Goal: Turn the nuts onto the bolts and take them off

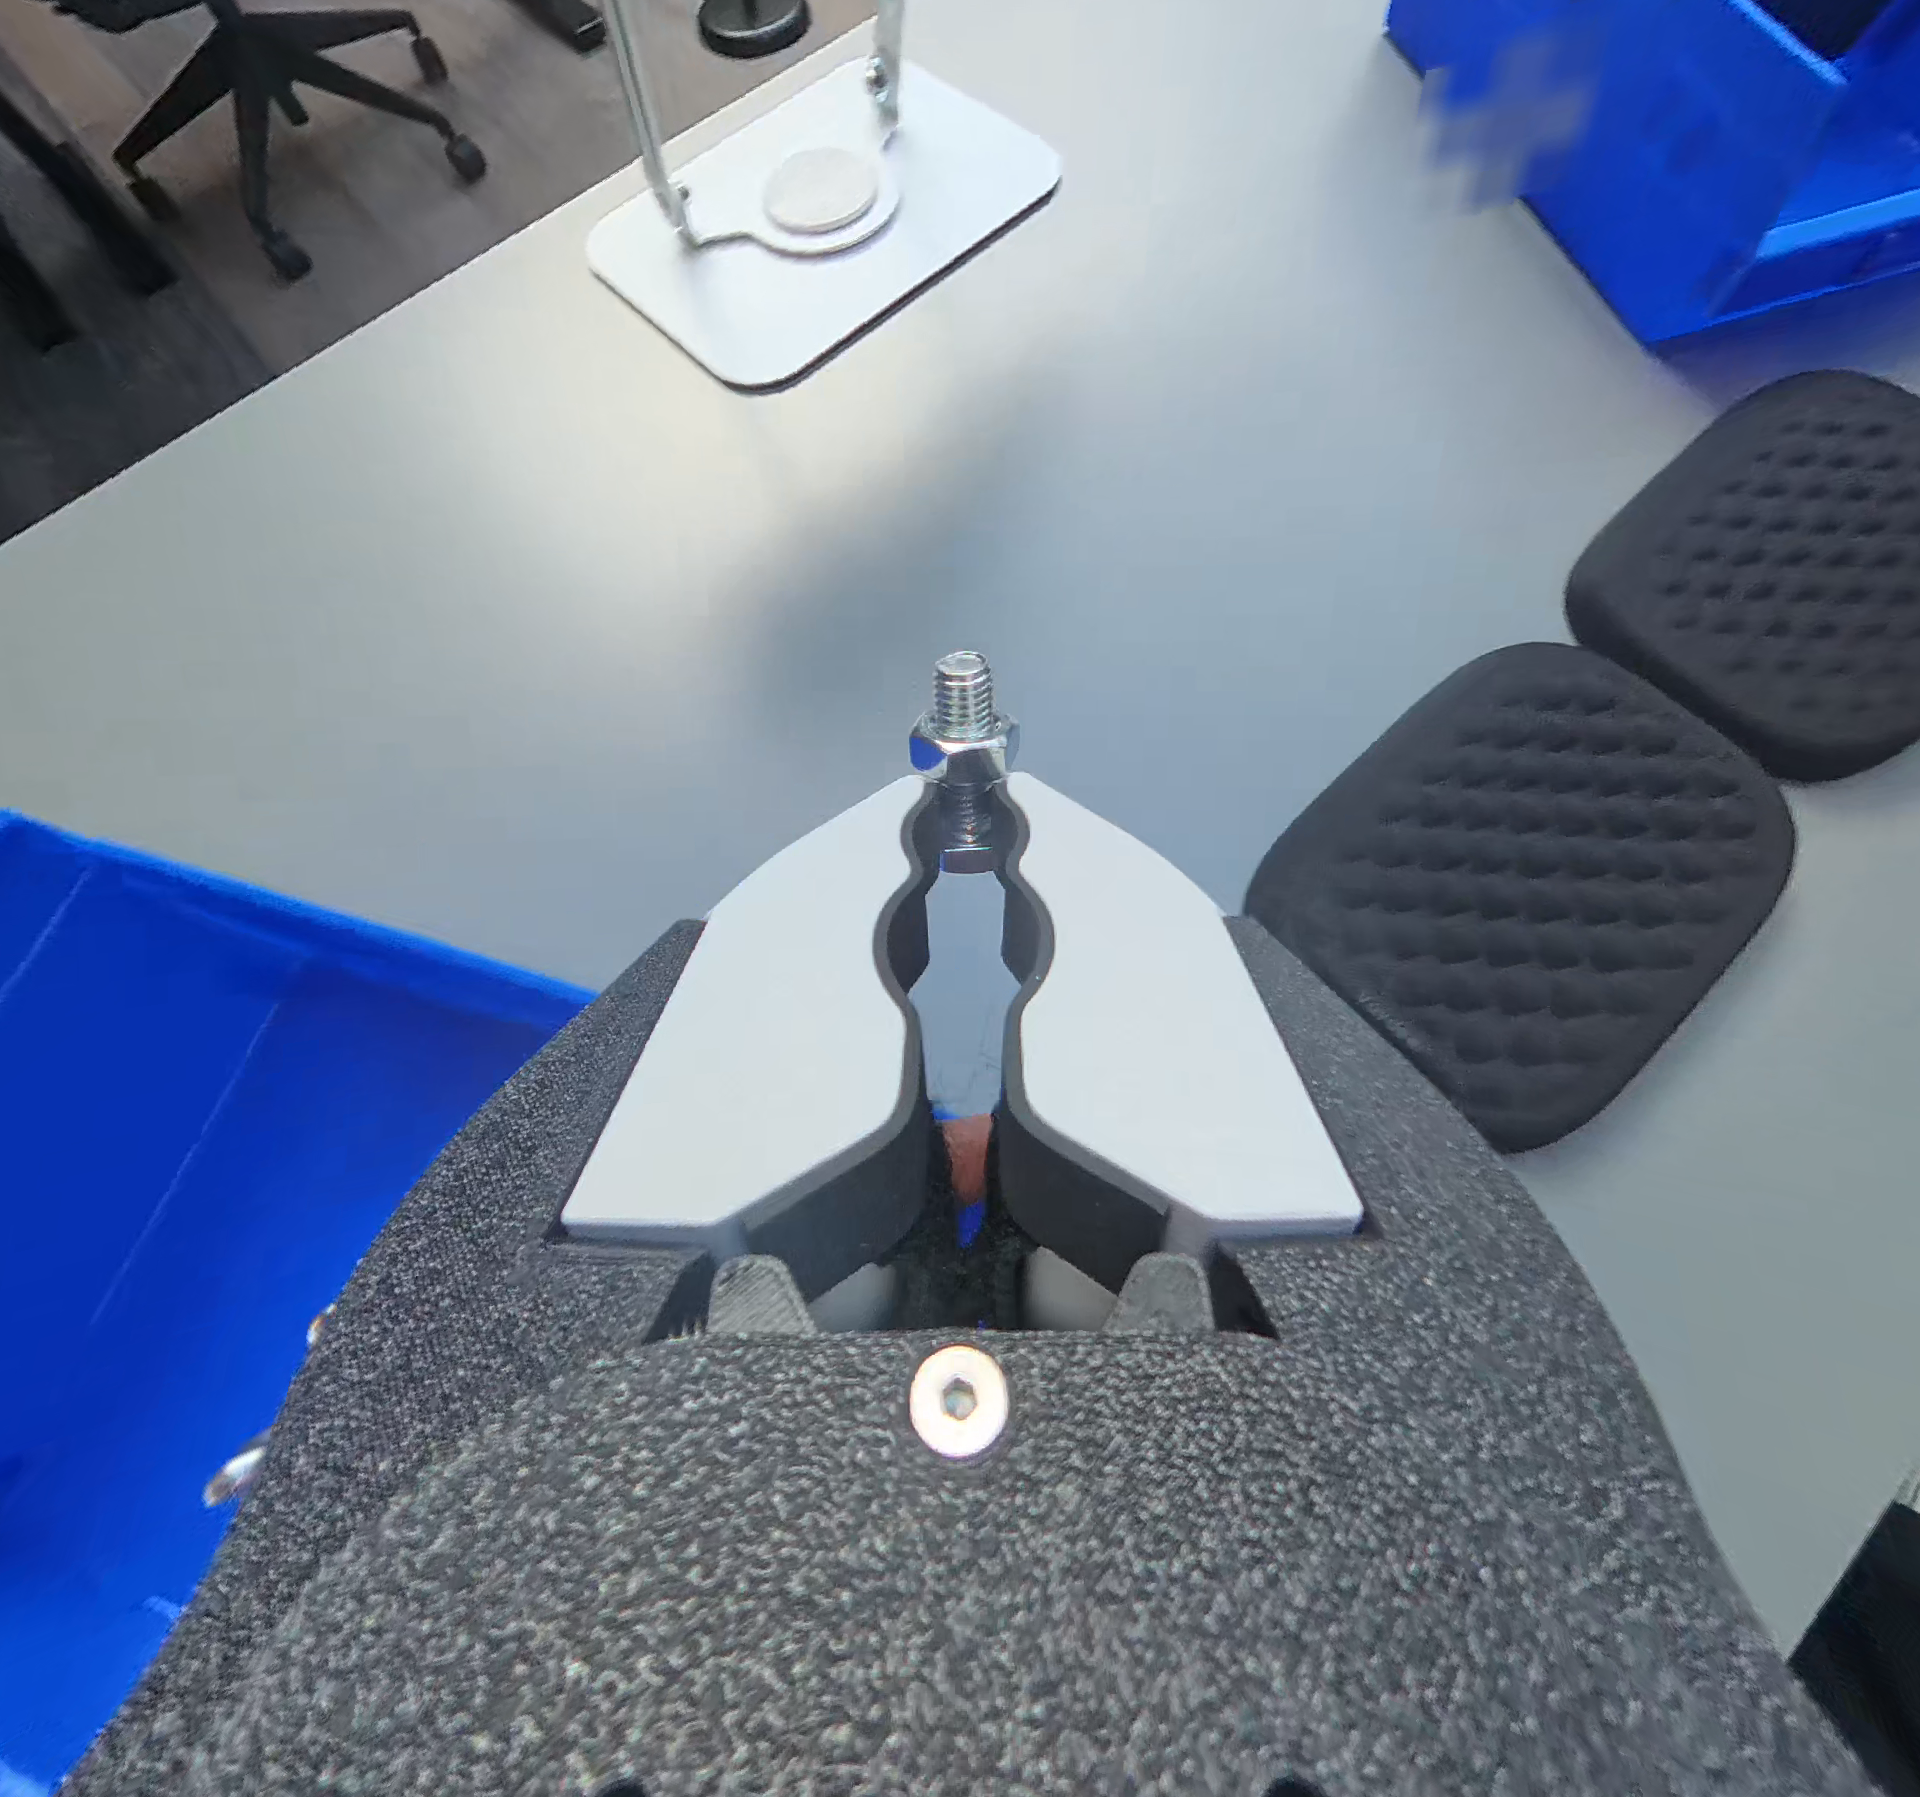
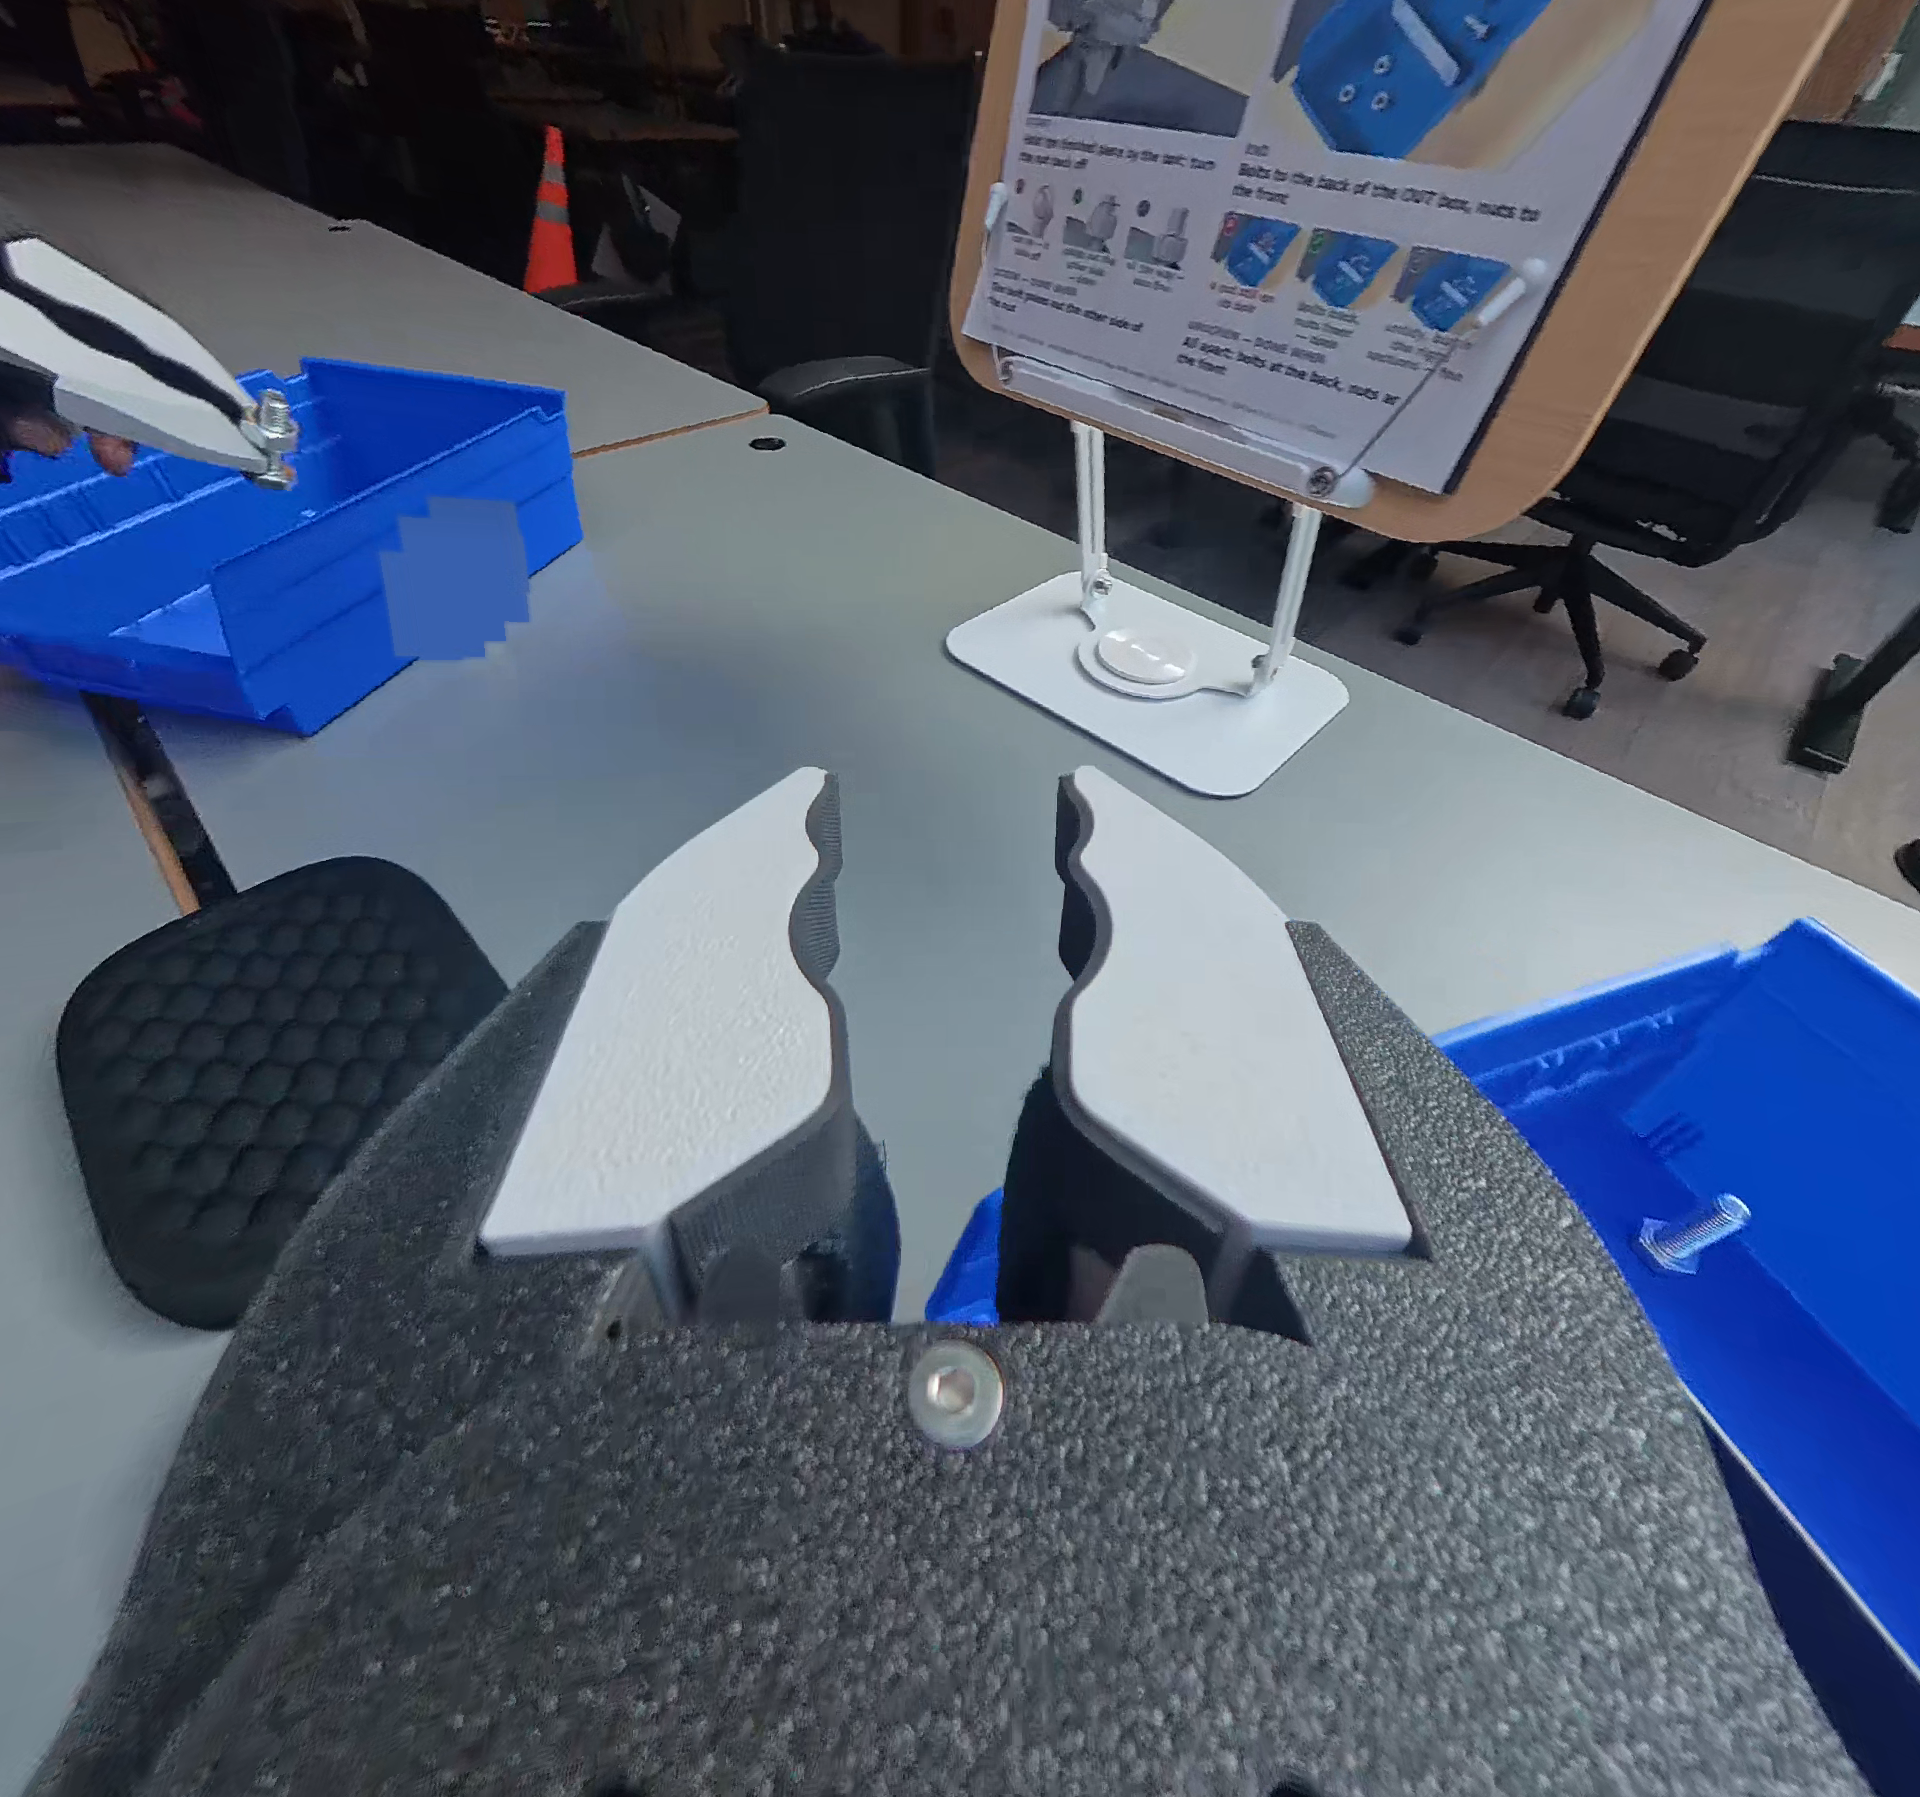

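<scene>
while the left gripper (image 1: 961,817) pinches a bolt (image 1: 964,708) by its lower shank with a nut (image 1: 964,748) threaded on just above the jaws, the right gripper (image 2: 943,797) hangs with jaws spread and nothing between them over the grey surface (image 2: 727,667). on that surface lie two black pads (image 1: 1522,890), a white stand (image 2: 1153,682) carrying a tilted instruction board (image 2: 1351,137), and blue bins (image 2: 301,542) to either side, the near one (image 2: 1766,1228) holding a loose bolt (image 2: 1694,1233). beyond the edge the room is dim, with office chairs (image 1: 260,33) and an orange cone (image 2: 554,215).
</scene>
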`<state>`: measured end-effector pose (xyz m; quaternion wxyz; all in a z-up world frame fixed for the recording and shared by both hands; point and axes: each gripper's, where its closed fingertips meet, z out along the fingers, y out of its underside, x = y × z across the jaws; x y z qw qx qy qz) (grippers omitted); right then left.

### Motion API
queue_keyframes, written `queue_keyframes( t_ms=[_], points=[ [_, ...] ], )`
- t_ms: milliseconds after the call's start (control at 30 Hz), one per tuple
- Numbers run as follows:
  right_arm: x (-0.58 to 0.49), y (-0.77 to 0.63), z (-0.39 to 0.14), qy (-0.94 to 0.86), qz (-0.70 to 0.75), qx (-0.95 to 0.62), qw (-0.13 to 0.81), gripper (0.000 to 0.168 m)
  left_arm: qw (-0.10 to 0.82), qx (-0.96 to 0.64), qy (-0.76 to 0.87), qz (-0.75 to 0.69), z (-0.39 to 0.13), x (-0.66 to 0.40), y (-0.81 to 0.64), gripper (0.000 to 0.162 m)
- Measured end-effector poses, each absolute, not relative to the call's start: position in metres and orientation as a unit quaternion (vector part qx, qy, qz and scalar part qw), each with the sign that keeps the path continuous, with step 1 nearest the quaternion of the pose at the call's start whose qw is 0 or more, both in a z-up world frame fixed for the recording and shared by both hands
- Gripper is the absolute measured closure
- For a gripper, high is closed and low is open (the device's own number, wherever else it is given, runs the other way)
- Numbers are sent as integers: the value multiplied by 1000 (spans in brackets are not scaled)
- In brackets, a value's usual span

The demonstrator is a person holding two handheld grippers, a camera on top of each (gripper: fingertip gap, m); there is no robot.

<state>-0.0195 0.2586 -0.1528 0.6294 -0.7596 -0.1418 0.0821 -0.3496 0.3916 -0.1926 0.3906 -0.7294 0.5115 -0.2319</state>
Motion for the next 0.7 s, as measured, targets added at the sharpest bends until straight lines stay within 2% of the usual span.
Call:
queue_keyframes(
  t_ms=[333,467,700],
  points=[
    [-96,248,-165,-268,88,-763,582,129,419,-626,553,-355,-215,-236,326,153],
    [-103,246,-173,-280,79,-768,570,129,372,-607,580,-397,-254,-191,302,153],
    [-93,241,-179,-255,85,-775,572,129,314,-596,642,-367,-305,-162,292,153]
  ],
)
